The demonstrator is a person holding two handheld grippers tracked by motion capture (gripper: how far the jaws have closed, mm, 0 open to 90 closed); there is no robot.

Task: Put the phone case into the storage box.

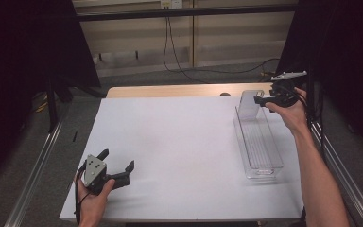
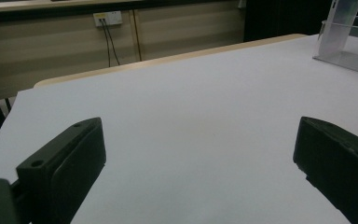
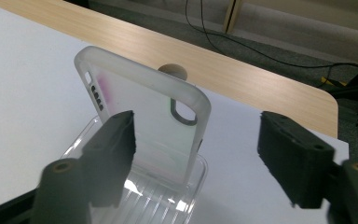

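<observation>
At two o'clock your right gripper (image 1: 264, 100), jaws spread, has released the phone case (image 3: 144, 116) standing in the clear tray (image 1: 260, 142); withdraw next; left gripper (image 1: 118, 165) idles spread at seven.

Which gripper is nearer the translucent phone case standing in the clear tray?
Right. The right gripper is at the phone case, fingers open around its edge. The left gripper rests at the table's near left corner, far away.

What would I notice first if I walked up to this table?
A see-through phone case stands on end in the far end of a long clear tray on the table's right side. The right gripper sits open around it, while the left gripper rests open near the front left corner.
</observation>
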